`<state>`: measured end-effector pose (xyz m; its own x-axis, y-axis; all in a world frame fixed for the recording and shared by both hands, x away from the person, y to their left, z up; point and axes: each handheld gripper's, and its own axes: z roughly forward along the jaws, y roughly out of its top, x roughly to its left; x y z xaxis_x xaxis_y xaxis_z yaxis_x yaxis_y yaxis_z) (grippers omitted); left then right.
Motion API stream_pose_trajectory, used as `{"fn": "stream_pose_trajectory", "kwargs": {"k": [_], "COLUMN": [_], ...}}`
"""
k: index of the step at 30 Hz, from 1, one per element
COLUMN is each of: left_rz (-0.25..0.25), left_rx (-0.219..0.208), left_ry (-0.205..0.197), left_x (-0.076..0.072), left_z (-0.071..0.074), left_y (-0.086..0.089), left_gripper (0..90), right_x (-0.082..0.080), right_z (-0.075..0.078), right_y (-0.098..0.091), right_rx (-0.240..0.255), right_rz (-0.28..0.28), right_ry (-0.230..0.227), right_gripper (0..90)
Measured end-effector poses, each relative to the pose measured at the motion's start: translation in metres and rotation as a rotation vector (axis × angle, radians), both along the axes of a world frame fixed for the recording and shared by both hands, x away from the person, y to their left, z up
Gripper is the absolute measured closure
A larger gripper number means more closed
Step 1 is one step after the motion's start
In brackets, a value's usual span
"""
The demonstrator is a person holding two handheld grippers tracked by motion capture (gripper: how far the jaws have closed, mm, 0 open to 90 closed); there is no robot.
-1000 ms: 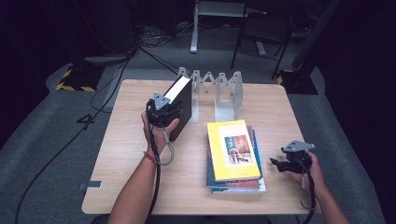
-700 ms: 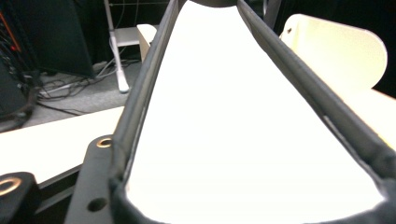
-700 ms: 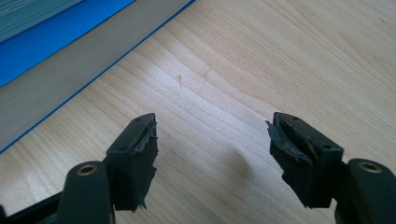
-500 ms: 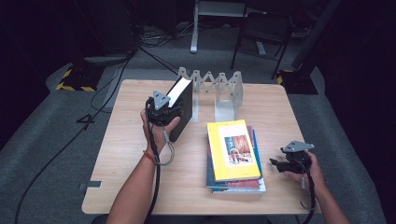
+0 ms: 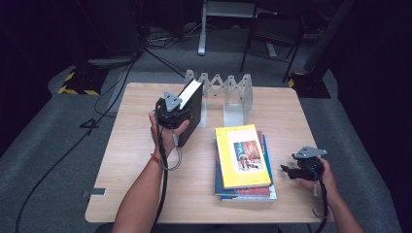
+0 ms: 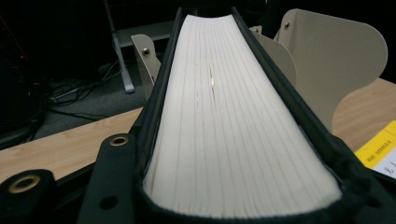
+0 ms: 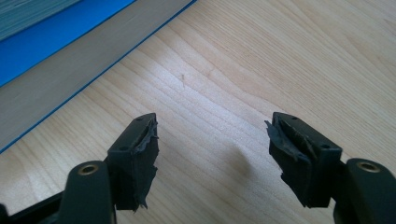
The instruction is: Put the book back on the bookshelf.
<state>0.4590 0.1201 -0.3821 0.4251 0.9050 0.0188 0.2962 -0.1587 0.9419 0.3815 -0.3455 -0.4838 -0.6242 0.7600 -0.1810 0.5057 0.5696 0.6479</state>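
1. The worktop (image 5: 136, 145) carries a folding rack (image 5: 228, 92) at its far edge.
2. A book stack (image 5: 243, 160), yellow cover on top, lies just before the rack.
3. The black book (image 5: 192, 114) stands upright, tilted, at the rack's left end, page edges up.
4. The left gripper (image 5: 171, 112) has just been closing; its fingers clamp the black book.
5. The right gripper (image 5: 291, 172) rests right of the stack, well before the rack, its fingers (image 7: 135, 154) wide apart over bare wood.

Book rack (image 5: 228, 94) blocks behind; bare table (image 5: 131, 160) left of stack (image 5: 243, 162).
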Motion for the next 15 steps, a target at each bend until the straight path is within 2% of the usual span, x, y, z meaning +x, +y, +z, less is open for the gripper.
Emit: {"fn": "stream_pose_trajectory", "kwargs": {"k": [15], "left_rz": [0.091], "left_rx": [-0.038], "left_ry": [-0.023], "left_x": [0.029], "left_z": [0.008], "left_y": [-0.014], "left_gripper": [52.1], "right_x": [0.0], "right_z": [0.0], "right_y": [-0.001], "right_rx": [0.004], "right_rz": [-0.008], "right_ry": [0.012], "right_gripper": [34.5]}}
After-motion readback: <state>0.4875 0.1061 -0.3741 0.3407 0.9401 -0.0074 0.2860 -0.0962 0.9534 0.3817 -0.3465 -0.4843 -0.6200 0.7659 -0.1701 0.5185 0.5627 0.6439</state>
